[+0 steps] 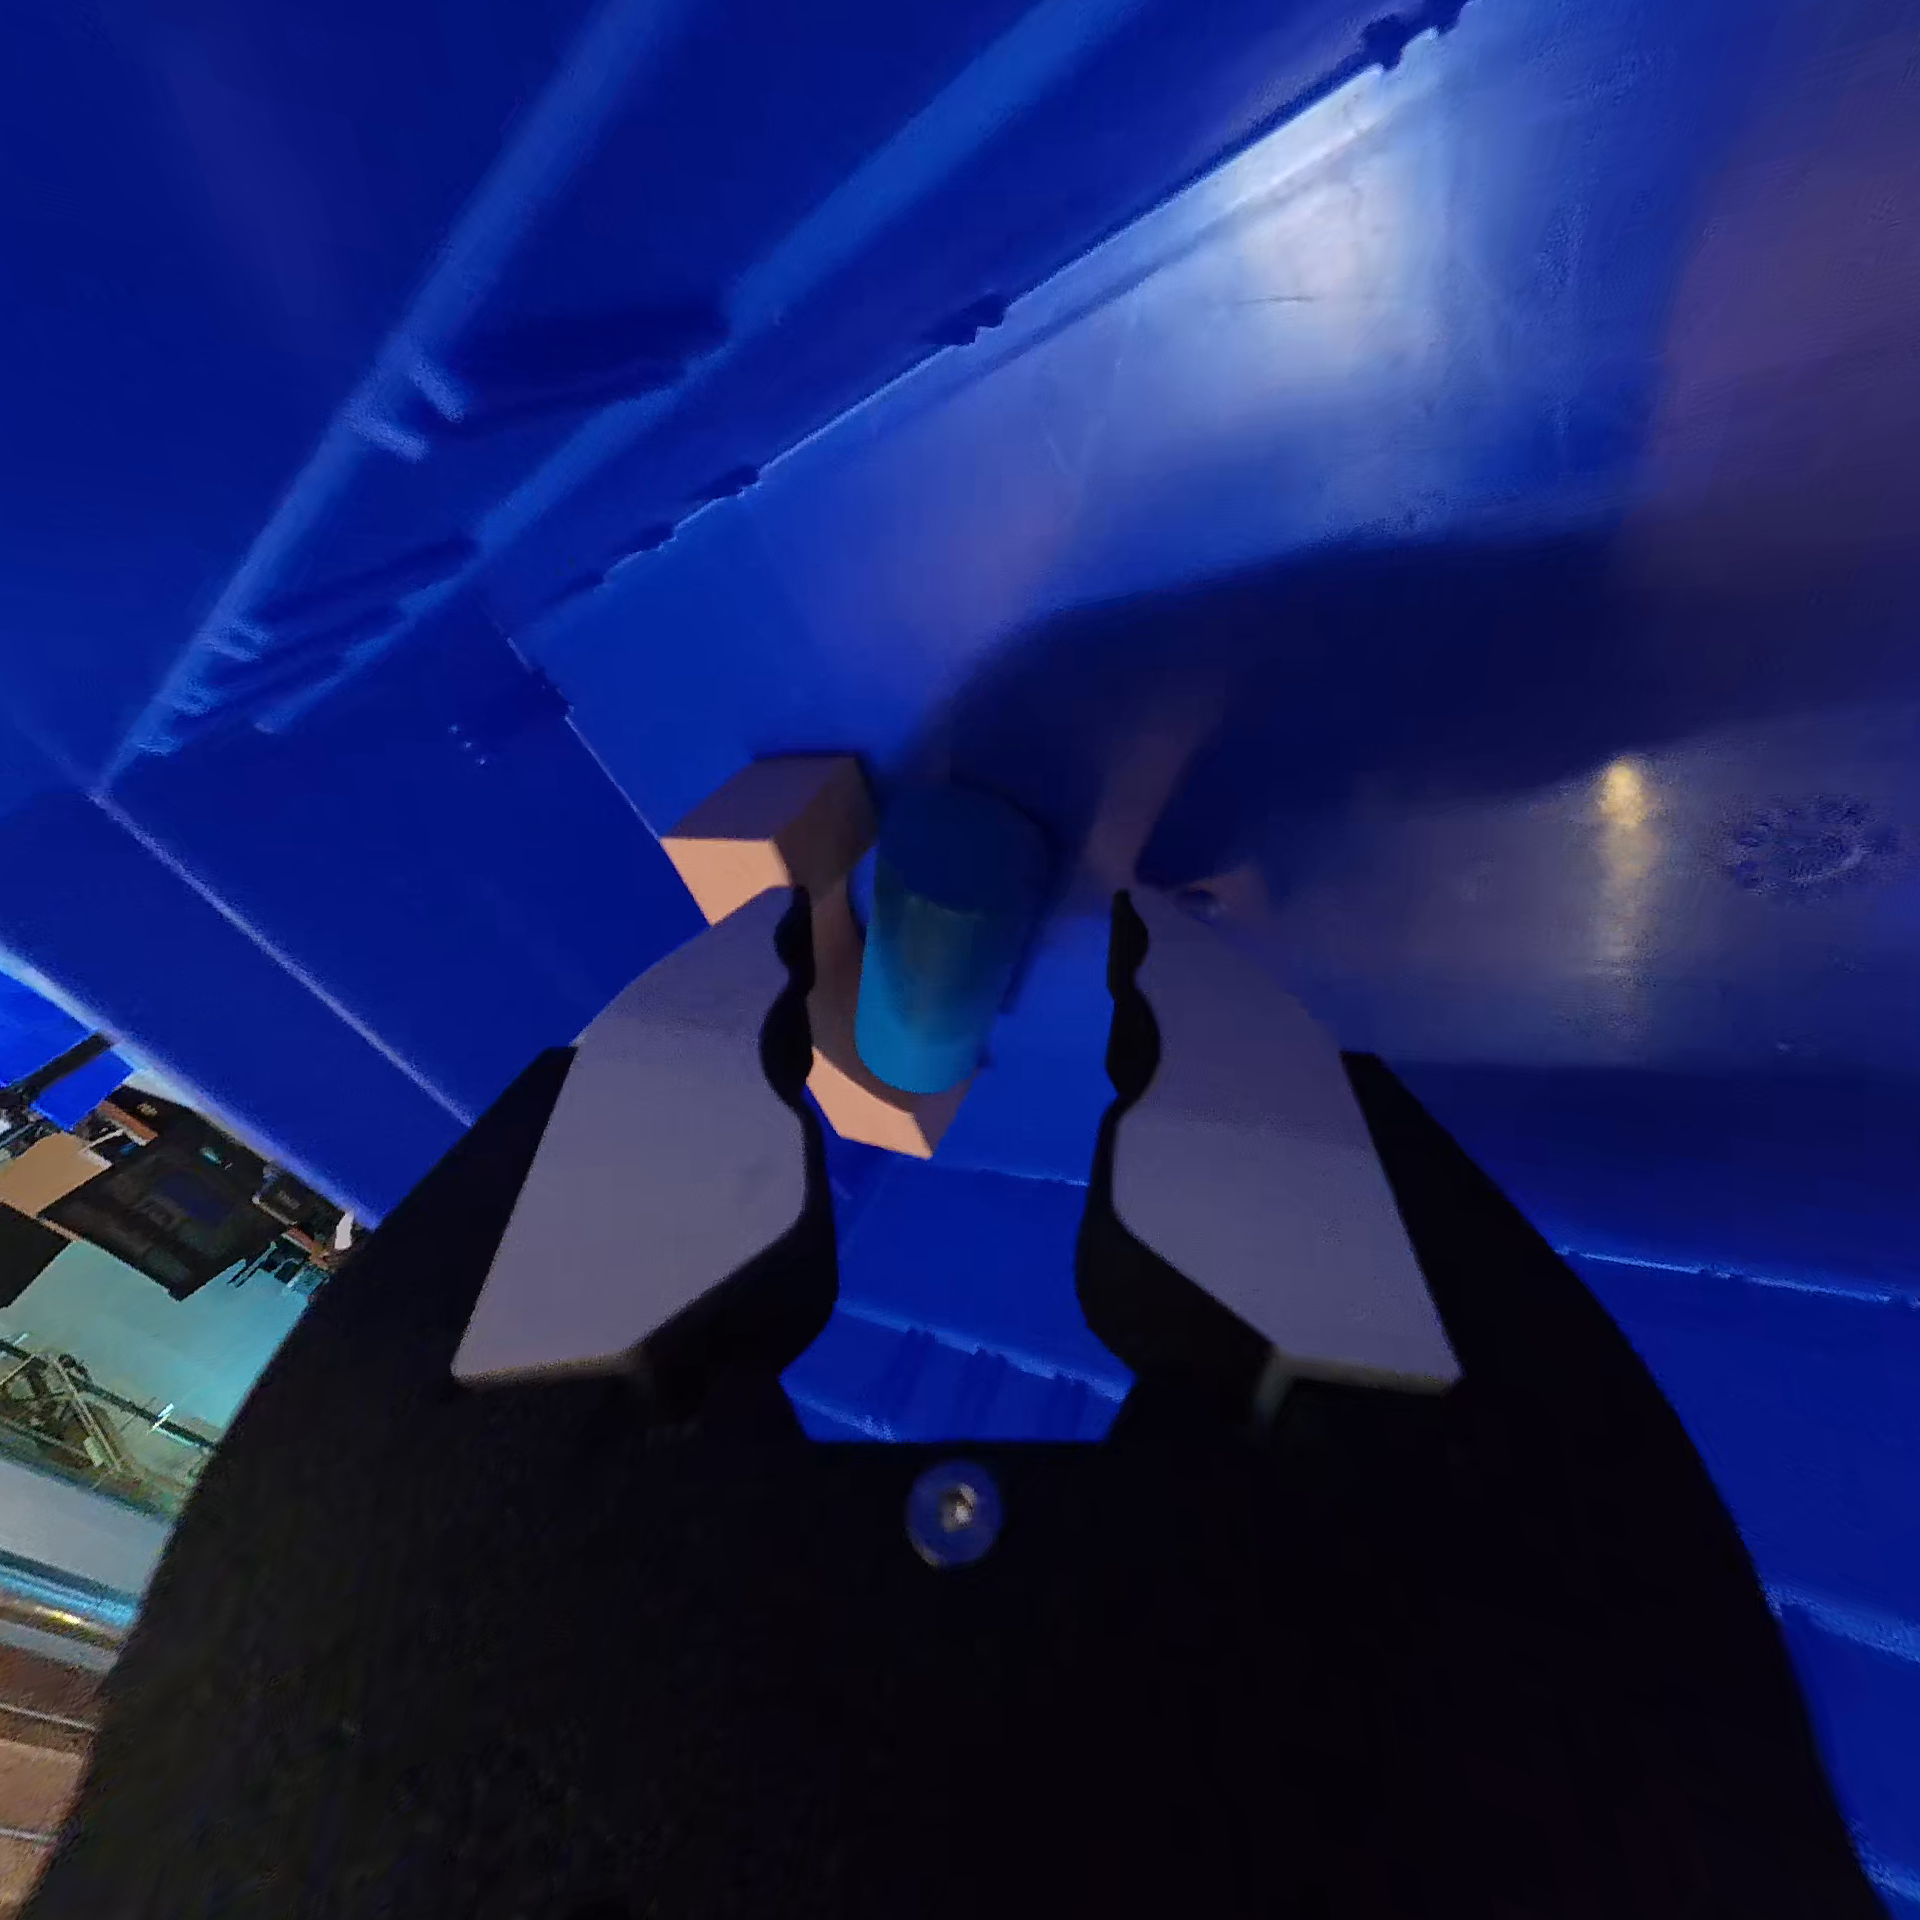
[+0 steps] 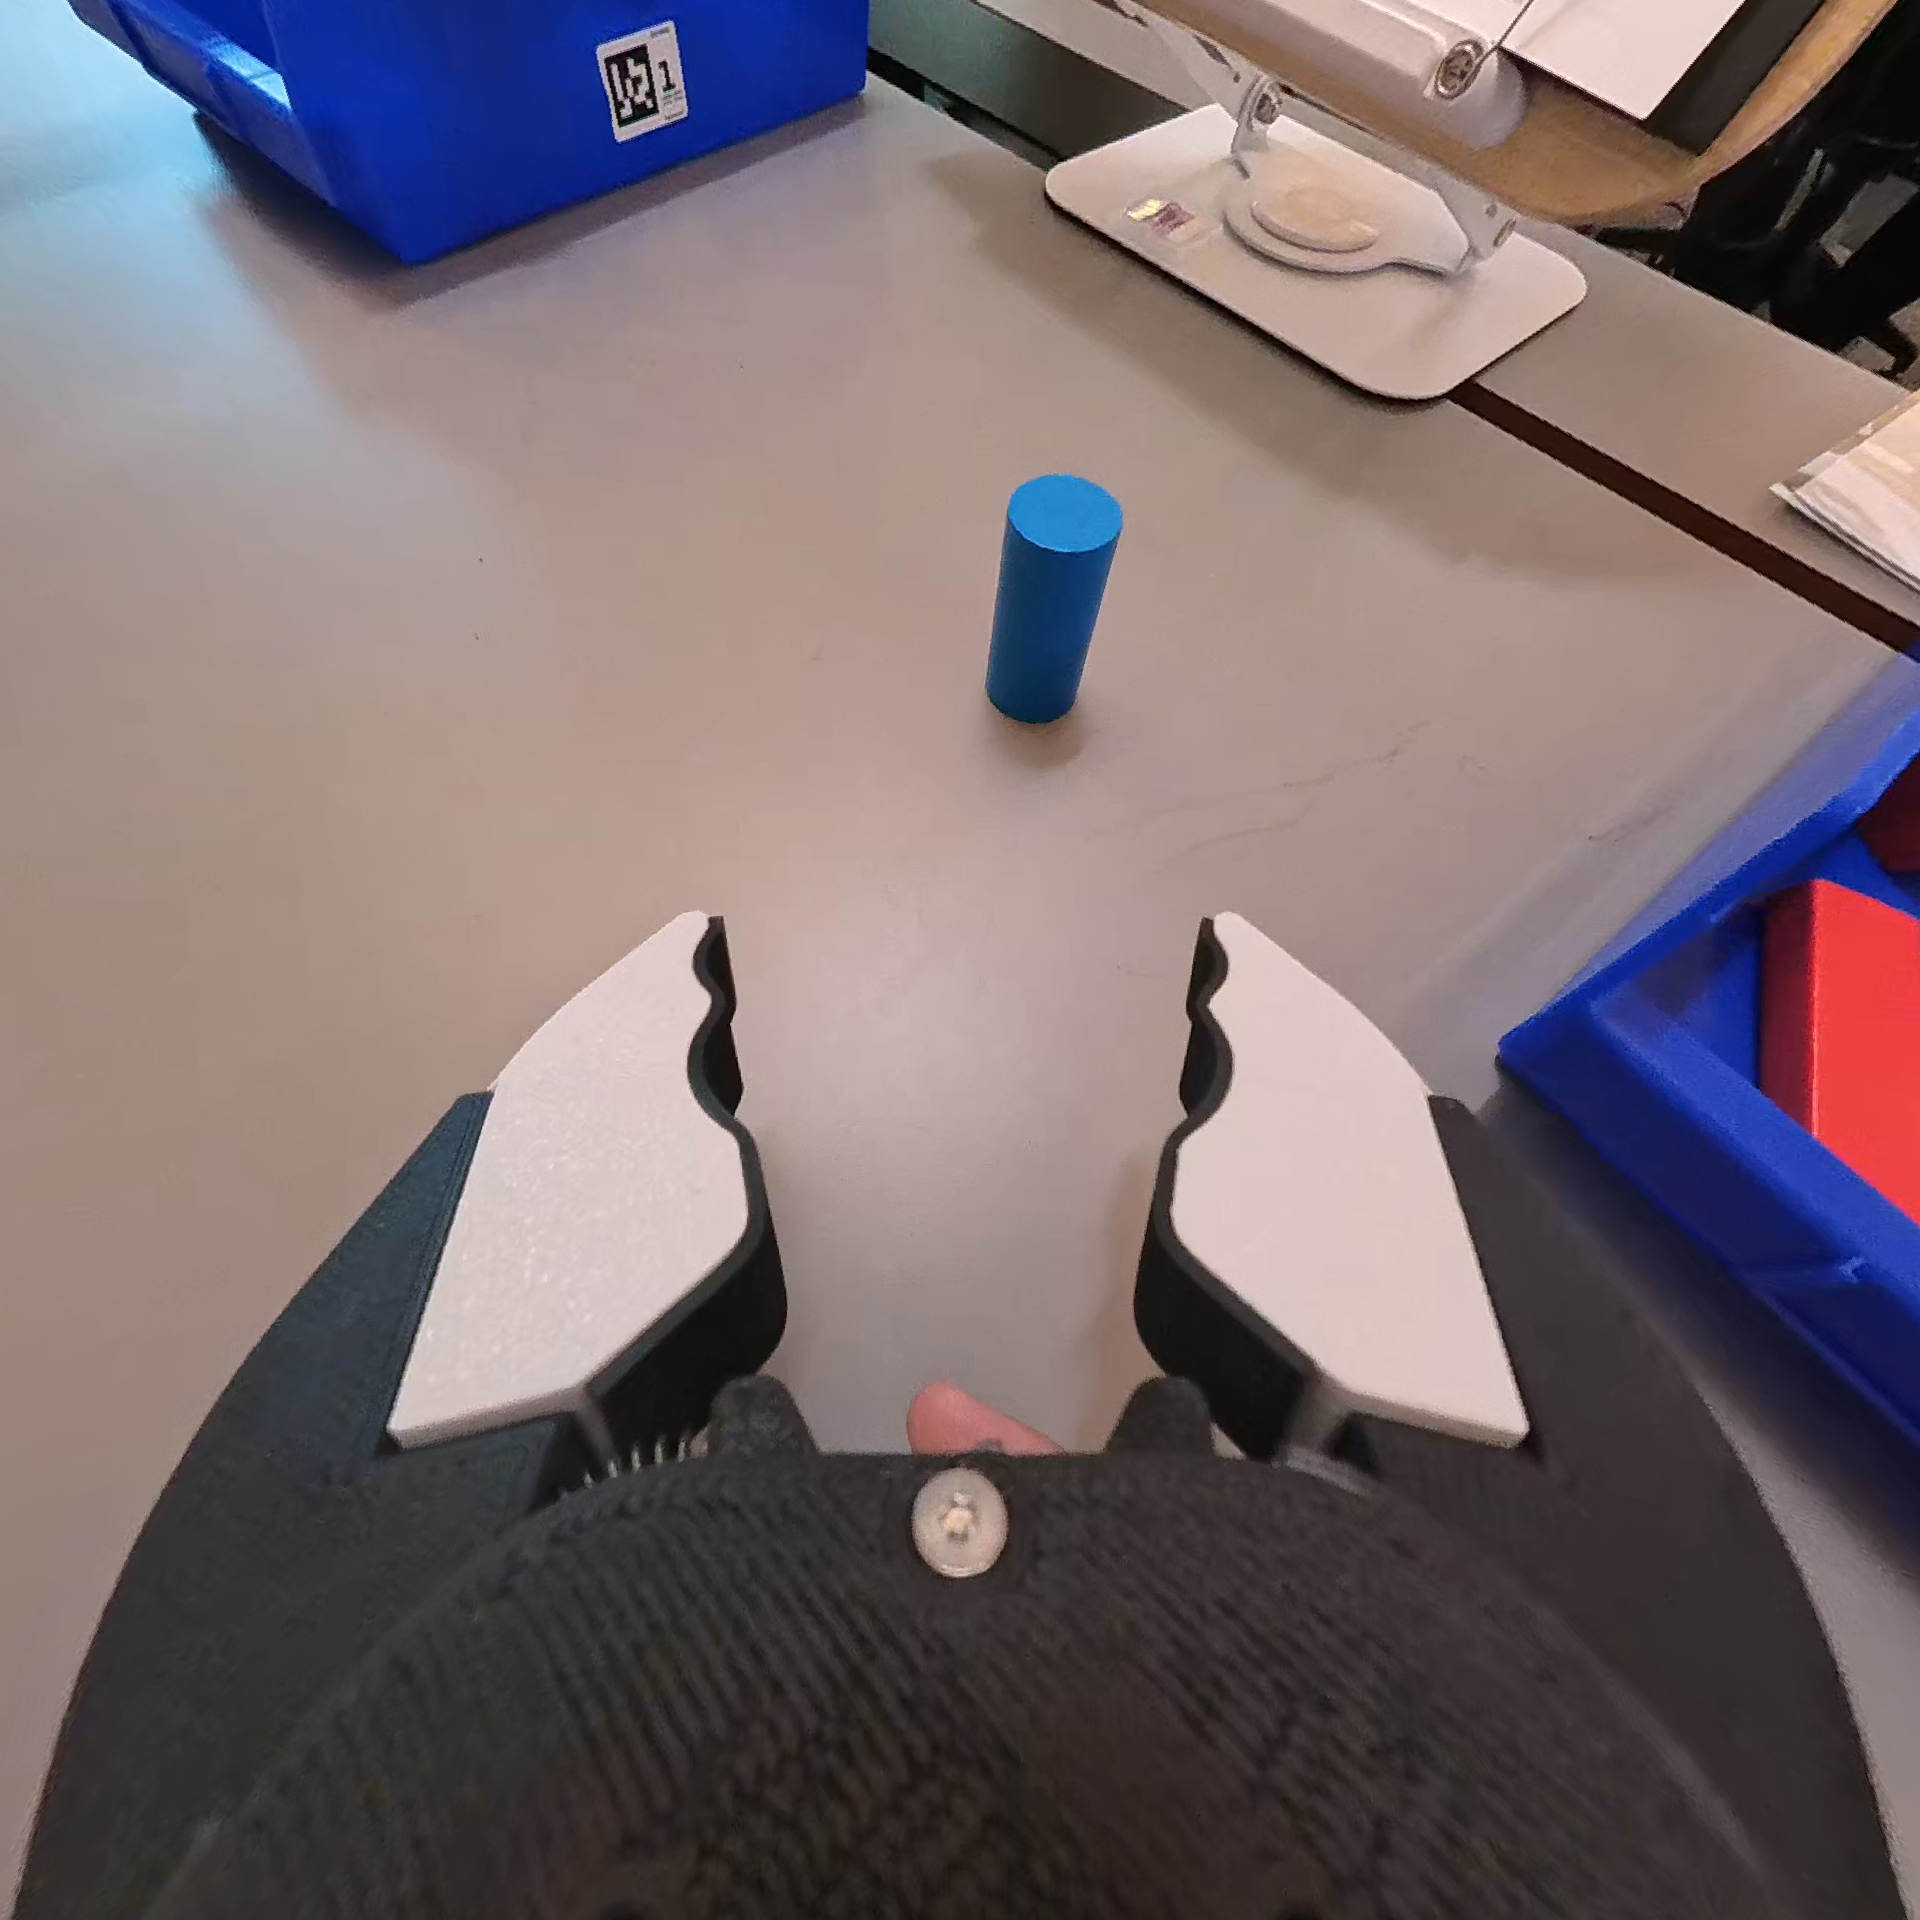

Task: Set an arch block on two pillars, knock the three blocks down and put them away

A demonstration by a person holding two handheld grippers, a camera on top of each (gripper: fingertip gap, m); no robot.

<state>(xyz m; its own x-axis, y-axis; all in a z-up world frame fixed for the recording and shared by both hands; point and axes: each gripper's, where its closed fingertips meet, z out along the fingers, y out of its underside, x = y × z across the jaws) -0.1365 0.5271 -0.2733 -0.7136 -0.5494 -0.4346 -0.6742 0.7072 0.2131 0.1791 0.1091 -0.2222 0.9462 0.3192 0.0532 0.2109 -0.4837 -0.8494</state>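
Note:
In the left wrist view my left gripper [image 1: 954, 914] is open inside a blue plastic bin [image 1: 1247, 436]. A blue cylinder [image 1: 940, 956] stands between its fingertips, apart from both pads, against a tan wooden block [image 1: 769, 831] that lies by the left fingertip. In the right wrist view my right gripper [image 2: 961, 935] is open and empty above the grey table [image 2: 416, 623]. A second blue cylinder [image 2: 1051, 597] stands upright on the table a short way ahead of it, slightly to the right.
A blue bin with a black-and-white marker tag [image 2: 499, 114] stands at the far left. Another blue bin [image 2: 1704, 1091] at the right edge holds a red block [image 2: 1849, 1029]. A white stand base [image 2: 1320, 260] sits at the back right. Papers [image 2: 1860, 488] lie at the right. One gripper's finger ends stand about 55 centimeters off the other's.

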